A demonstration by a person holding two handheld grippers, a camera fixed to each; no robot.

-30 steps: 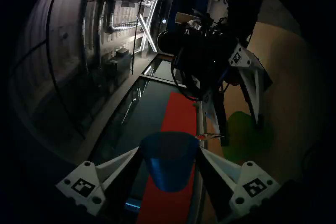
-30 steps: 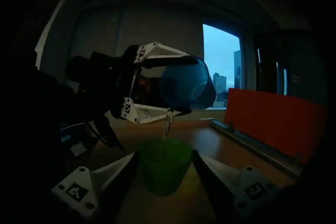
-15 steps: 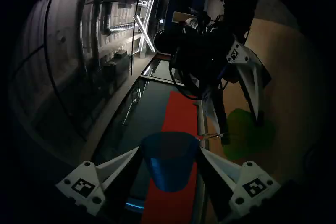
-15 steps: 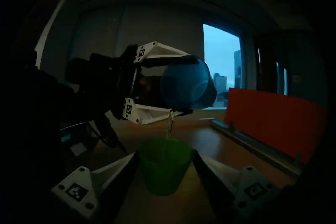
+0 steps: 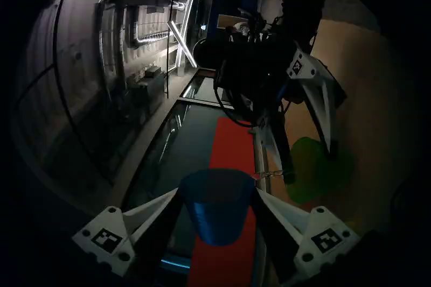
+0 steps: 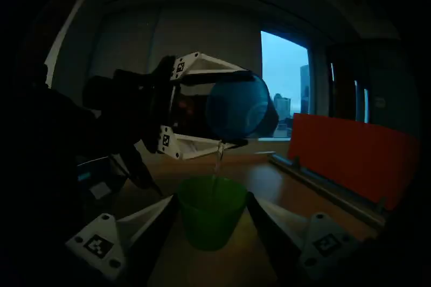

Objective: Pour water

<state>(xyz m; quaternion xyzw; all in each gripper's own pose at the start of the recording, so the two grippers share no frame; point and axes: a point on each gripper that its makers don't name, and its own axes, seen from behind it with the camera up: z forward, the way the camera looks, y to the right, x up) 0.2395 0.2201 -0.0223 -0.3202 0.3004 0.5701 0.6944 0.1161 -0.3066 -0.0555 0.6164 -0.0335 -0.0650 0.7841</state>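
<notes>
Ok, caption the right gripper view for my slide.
Left gripper tips the blue cup, trickling water into the green cup held by the right gripper.

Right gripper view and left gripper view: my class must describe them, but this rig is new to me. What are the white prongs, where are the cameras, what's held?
No robot: a person works two handheld two-finger grippers. A fisheye camera rides on each, looking along its white fingers. In the left gripper view the left gripper grips a blue cup. In the right gripper view the right gripper grips a green cup, upright over a wooden table; the blue cup is tipped above it, and a thin stream of water falls in.
</notes>
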